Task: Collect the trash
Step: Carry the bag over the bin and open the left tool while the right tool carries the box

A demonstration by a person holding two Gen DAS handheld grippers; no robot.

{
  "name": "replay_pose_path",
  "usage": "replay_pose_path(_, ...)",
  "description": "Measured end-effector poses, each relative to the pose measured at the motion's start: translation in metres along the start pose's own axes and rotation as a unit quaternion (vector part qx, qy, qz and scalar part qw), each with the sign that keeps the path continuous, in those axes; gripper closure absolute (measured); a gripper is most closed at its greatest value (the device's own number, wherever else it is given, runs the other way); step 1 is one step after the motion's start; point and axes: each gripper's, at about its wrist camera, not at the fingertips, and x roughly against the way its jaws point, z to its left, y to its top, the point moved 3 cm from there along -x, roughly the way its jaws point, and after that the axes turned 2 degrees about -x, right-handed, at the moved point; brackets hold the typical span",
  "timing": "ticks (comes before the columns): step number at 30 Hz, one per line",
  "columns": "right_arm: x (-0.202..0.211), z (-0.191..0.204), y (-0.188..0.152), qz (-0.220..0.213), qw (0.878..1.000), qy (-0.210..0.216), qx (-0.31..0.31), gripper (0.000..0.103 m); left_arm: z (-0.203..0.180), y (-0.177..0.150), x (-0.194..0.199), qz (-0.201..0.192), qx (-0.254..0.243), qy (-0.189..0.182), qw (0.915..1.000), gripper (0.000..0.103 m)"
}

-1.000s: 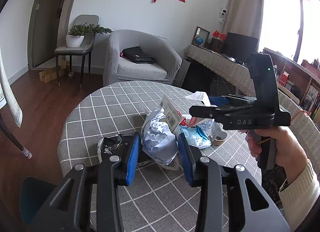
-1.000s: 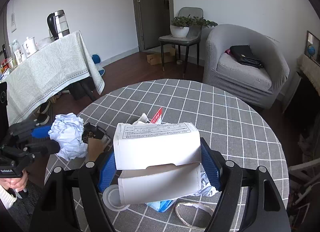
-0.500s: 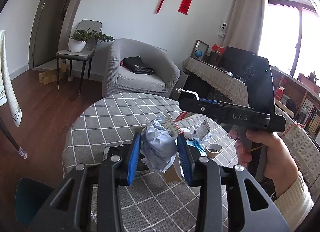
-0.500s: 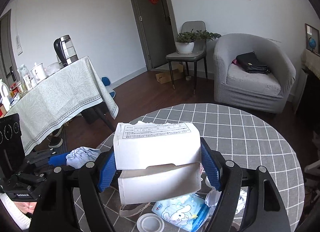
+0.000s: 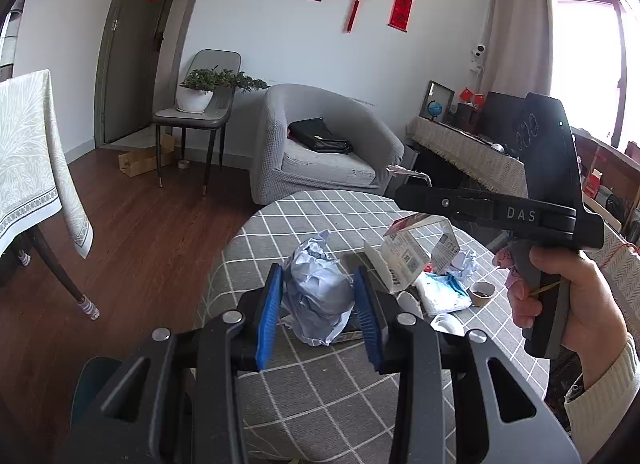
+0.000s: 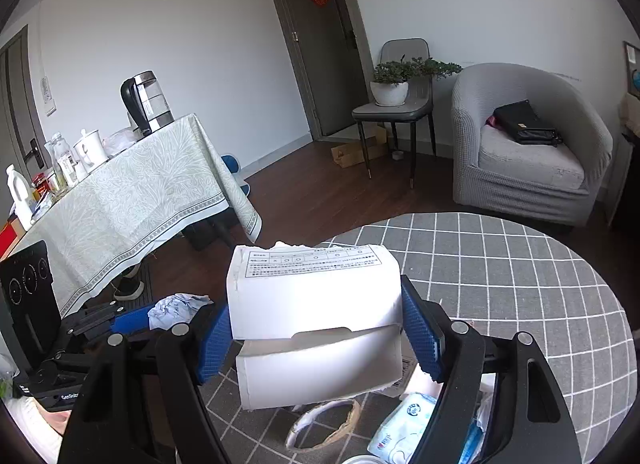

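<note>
My left gripper point(image 5: 318, 314) is shut on a crumpled ball of pale blue-white paper point(image 5: 318, 296) and holds it above the near edge of the round checked table point(image 5: 320, 212). My right gripper point(image 6: 316, 334) is shut on a torn white cardboard box point(image 6: 316, 304) with a printed label, held above the table point(image 6: 500, 264). The right gripper's body point(image 5: 520, 216) shows in the left wrist view, raised at the right. The left gripper with its paper ball point(image 6: 176, 304) shows low at the left of the right wrist view.
More trash lies on the table: a torn box with barcodes point(image 5: 408, 256), a blue tissue pack point(image 5: 444, 292), a tape core point(image 5: 482, 293), a white lid point(image 5: 446, 322), a tape ring point(image 6: 324, 424). A grey armchair point(image 5: 320, 152), a plant chair point(image 5: 196, 112) and a cloth-covered side table point(image 6: 120, 200) surround it.
Both grippers have risen with their loads; the paper ball and the white box went up off the table, and the table trash now sits lower and farther in both views.
</note>
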Motion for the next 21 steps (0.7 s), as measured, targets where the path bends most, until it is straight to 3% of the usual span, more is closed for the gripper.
replay_pose_path(12, -0.053, 0.081, 0.007, 0.021, 0.997, 0.065, 0.025, 0.027, 0.081, -0.015, 0.019, 0.025, 0.024, 0.084, 0.9959, 0.064)
replay_pose_path(21, -0.094, 0.125, 0.003, 0.046, 0.994, 0.092, 0.019, 0.027, 0.143, -0.051, 0.017, 0.091, 0.046, 0.137, 0.9852, 0.064)
